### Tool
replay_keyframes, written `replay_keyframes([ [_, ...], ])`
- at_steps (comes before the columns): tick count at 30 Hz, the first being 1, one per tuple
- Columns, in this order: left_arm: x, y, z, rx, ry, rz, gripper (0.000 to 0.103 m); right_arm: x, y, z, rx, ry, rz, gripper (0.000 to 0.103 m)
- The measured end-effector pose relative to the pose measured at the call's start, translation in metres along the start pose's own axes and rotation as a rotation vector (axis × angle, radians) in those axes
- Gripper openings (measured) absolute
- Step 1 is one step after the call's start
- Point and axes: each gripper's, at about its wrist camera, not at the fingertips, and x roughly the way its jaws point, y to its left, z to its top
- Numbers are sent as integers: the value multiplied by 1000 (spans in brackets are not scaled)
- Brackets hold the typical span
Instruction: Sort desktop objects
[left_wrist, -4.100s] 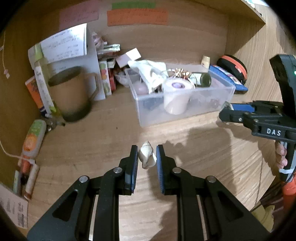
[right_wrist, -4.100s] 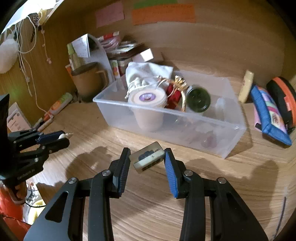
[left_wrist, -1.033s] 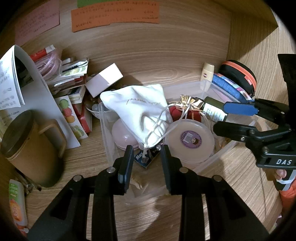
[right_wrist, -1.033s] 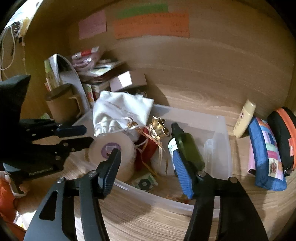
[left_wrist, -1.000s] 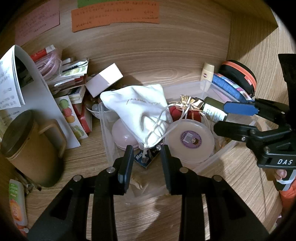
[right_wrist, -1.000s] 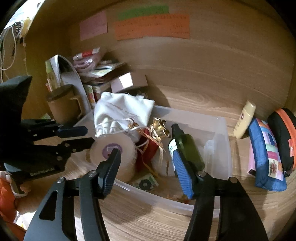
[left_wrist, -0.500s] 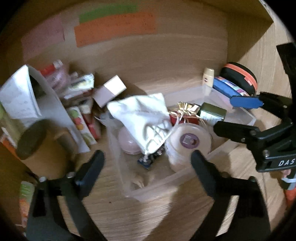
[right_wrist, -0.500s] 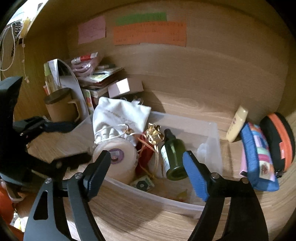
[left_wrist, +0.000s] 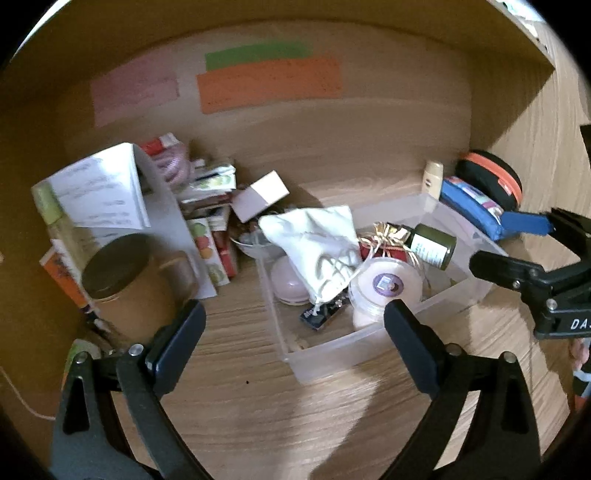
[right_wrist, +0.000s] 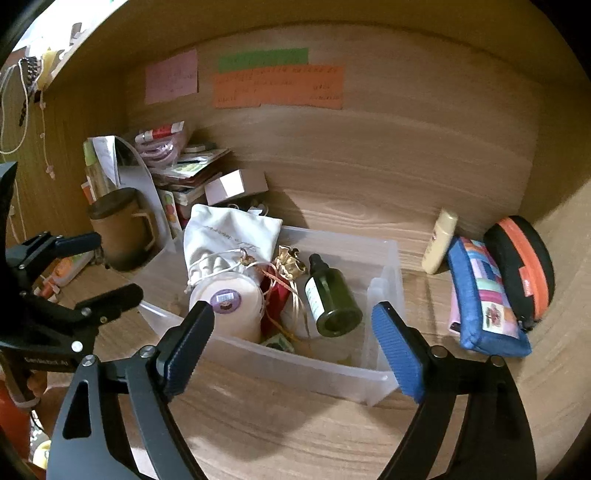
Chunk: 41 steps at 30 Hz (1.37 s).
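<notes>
A clear plastic bin (left_wrist: 373, 341) (right_wrist: 295, 363) sits mid-desk. In it lie a white drawstring pouch (left_wrist: 317, 240) (right_wrist: 225, 230), a round white tub with a purple label (left_wrist: 386, 286) (right_wrist: 231, 301), a green bottle (left_wrist: 430, 243) (right_wrist: 330, 295), a red and gold ribboned gift (left_wrist: 384, 243) (right_wrist: 284, 273) and a small dark packet (left_wrist: 323, 314). My left gripper (left_wrist: 293, 341) is wide open and empty, held above the bin's front left. My right gripper (right_wrist: 293, 343) is wide open and empty above the bin's front wall.
A brown mug (left_wrist: 129, 284) (right_wrist: 123, 229) stands left, with papers, boxes and booklets (left_wrist: 207, 206) behind. A cream tube (right_wrist: 439, 242), blue pouch (right_wrist: 484, 295) and black-orange case (right_wrist: 521, 266) lie right. Sticky notes (right_wrist: 277, 86) hang on the back wall.
Both grippers opened wide and pulled back and up from the bin. The shell and the small case they held four seconds ago are no longer in the jaws.
</notes>
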Motion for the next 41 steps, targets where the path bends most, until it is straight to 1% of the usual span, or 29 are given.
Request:
replay_keyframes([
  [4, -18, 1, -2, -20, -34, 22, 99, -15, 5, -2, 4, -23, -15, 93],
  [6, -28, 1, -3, -30, -52, 29, 100, -25, 8, -4, 3, -45, -25, 99],
  [8, -36, 2, -2, -41, -65, 34, 101, -35, 11, -6, 1, -69, -38, 101],
  [14, -57, -2, -6, -50, -97, 63, 102, -60, 22, -13, -2, -120, -58, 102],
  [19, -69, -8, -10, -67, -108, 50, 102, -77, 24, -20, 31, -159, -88, 103],
  [23, -78, -12, -16, -85, -122, 43, 102, -85, 22, -27, 64, -169, -92, 103],
  [28, -83, -15, -21, -96, -128, 37, 102, -87, 25, -35, 66, -167, -101, 103],
  [30, -83, -16, -21, -94, -134, 38, 102, -87, 28, -37, 57, -165, -101, 103],
  [37, -80, -20, -23, -82, -143, 5, 102, -82, 28, -40, 56, -160, -104, 103],
  [41, -73, -20, -21, -86, -132, 5, 102, -75, 23, -40, 73, -142, -106, 103],
])
